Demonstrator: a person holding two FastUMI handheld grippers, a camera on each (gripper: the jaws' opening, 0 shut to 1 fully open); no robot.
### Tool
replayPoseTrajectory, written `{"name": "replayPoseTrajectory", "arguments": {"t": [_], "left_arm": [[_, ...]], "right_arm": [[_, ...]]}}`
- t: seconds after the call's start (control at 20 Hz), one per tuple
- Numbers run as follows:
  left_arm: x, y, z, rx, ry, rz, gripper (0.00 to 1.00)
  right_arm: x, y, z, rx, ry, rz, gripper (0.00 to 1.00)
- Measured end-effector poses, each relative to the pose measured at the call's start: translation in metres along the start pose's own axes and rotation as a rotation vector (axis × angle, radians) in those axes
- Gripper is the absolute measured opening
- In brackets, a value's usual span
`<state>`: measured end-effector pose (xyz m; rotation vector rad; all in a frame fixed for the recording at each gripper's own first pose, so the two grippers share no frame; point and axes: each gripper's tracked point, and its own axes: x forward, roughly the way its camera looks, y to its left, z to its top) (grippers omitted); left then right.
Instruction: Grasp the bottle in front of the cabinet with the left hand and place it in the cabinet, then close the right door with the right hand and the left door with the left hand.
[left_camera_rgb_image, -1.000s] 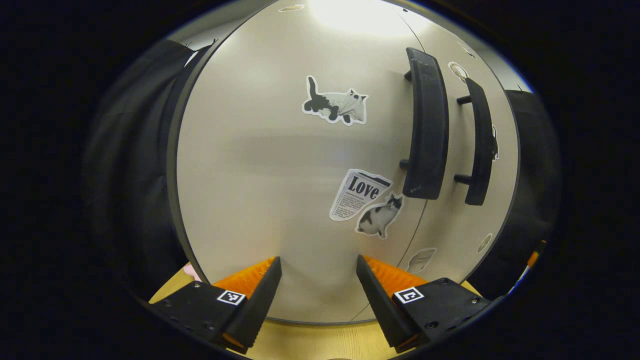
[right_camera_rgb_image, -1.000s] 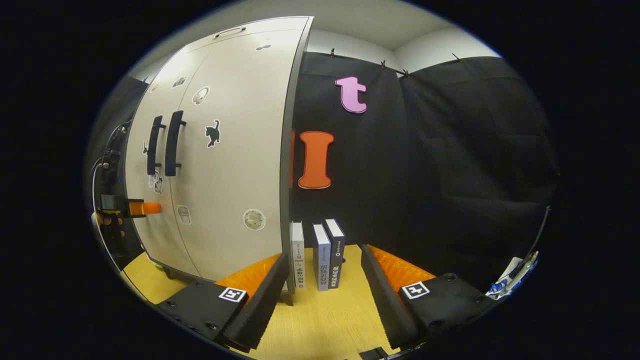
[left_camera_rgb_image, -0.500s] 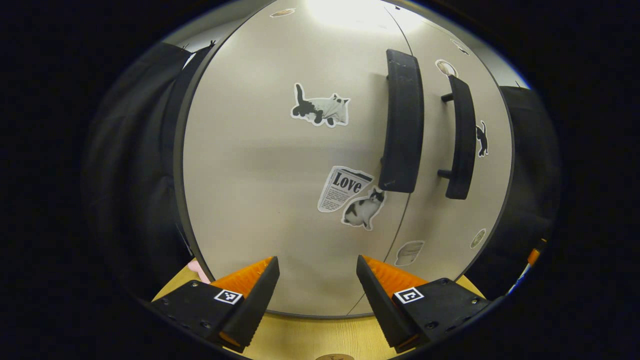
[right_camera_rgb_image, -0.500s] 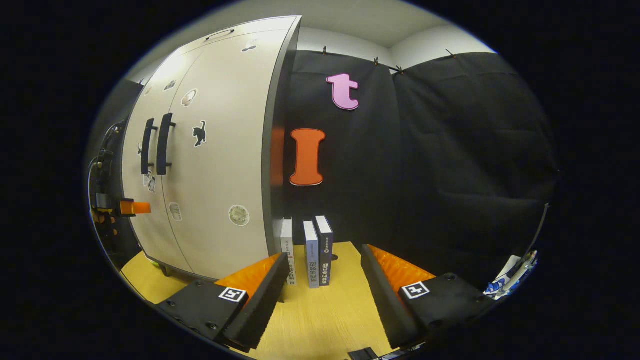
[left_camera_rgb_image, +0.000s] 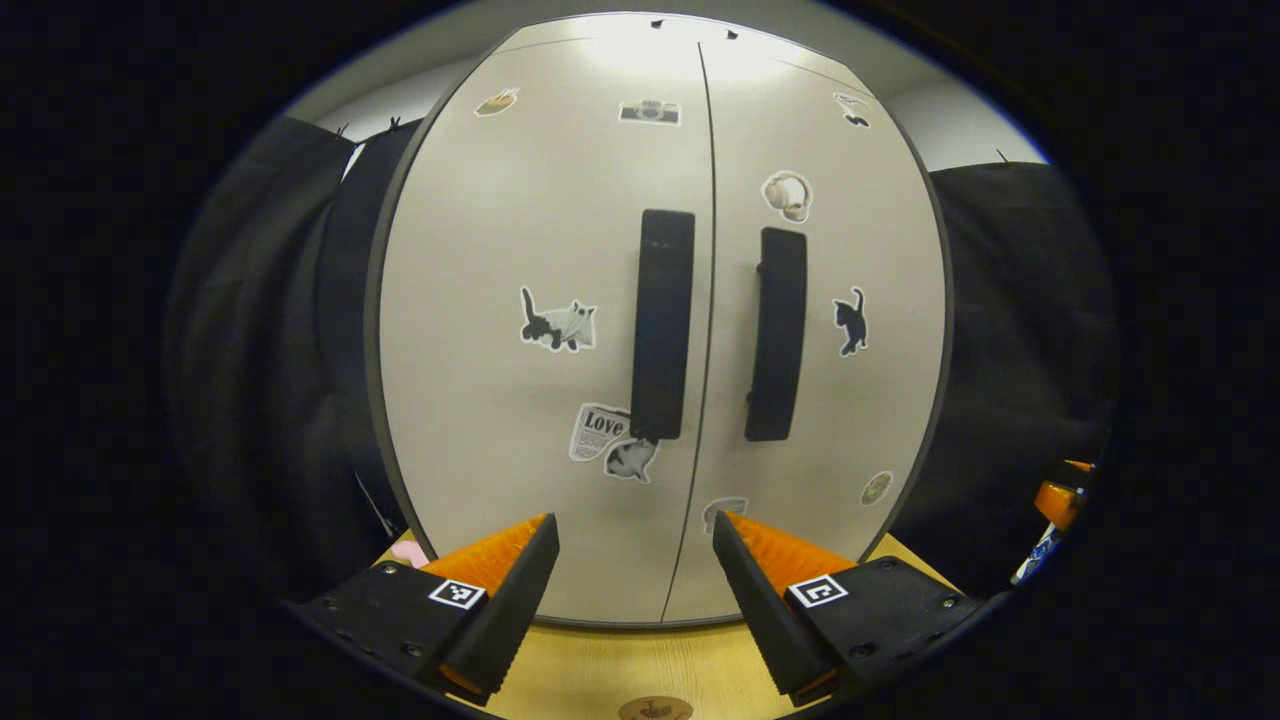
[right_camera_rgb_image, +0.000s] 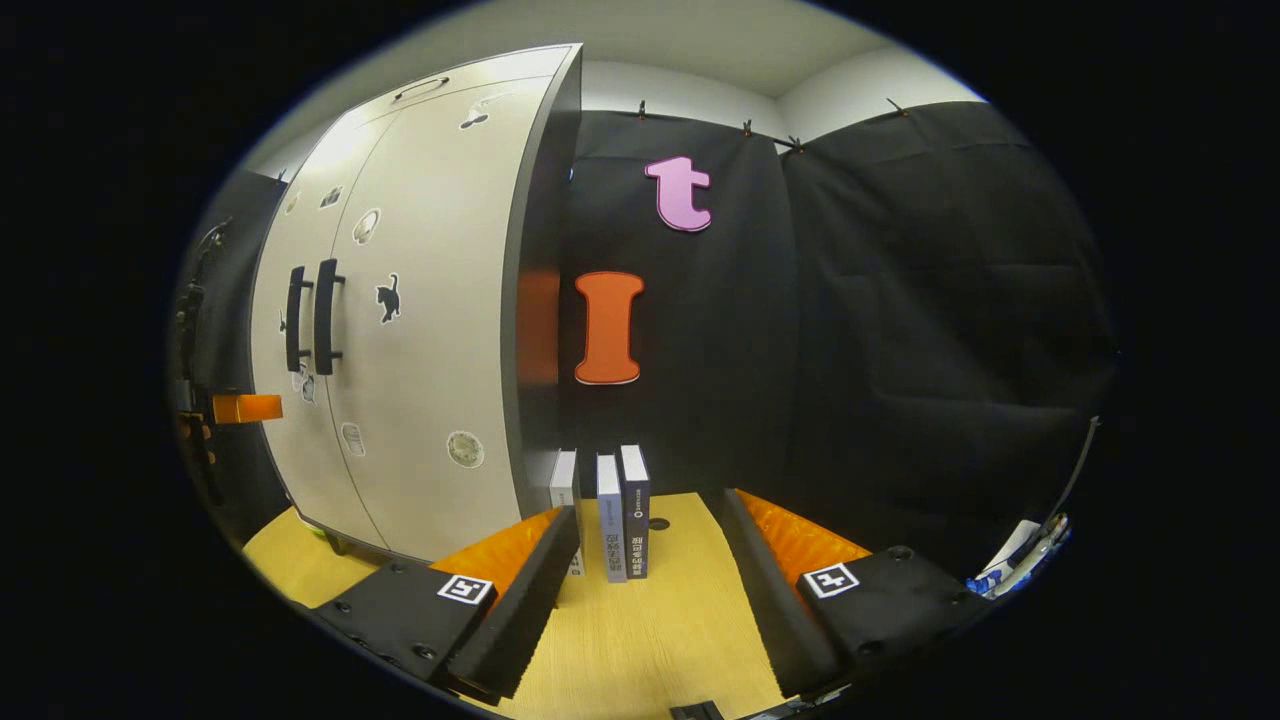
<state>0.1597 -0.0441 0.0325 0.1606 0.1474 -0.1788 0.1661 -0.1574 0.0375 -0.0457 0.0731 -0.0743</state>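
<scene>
Cabinet (left_camera_rgb_image: 480, 400) doors beige, handles (left_camera_rgb_image: 661, 325) black, stickers mostly black-white; table (right_camera_rgb_image: 640, 640) light wood; books (right_camera_rgb_image: 620, 515) seemingly grey-navy.

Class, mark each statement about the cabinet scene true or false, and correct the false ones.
1. Both cabinet doors are shut, meeting at a thin seam. True.
2. The left gripper holds a bottle between its fingers. False: its fingers stand apart with nothing between them.
3. Three books stand upright on the wooden table beside the cabinet. True.
4. The right gripper grips the right door's handle. False: it is open and points at the books, well clear of the handle.
5. The two black handles are mounted at the doors' outer edges. False: they sit side by side next to the centre seam.
</scene>
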Motion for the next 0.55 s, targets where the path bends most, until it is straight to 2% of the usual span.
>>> {"name": "replayPoseTrajectory", "arguments": {"t": [0.3,0.55], "left_arm": [[-0.048,-0.035,0.048,-0.03,-0.09,-0.028,0.95],[-0.083,-0.041,0.079,-0.076,-0.15,-0.022,0.95]], "right_arm": [[-0.016,-0.024,0.032,0.001,-0.042,0.011,0.97],[-0.036,-0.037,0.074,-0.023,-0.122,0.017,0.97]]}}
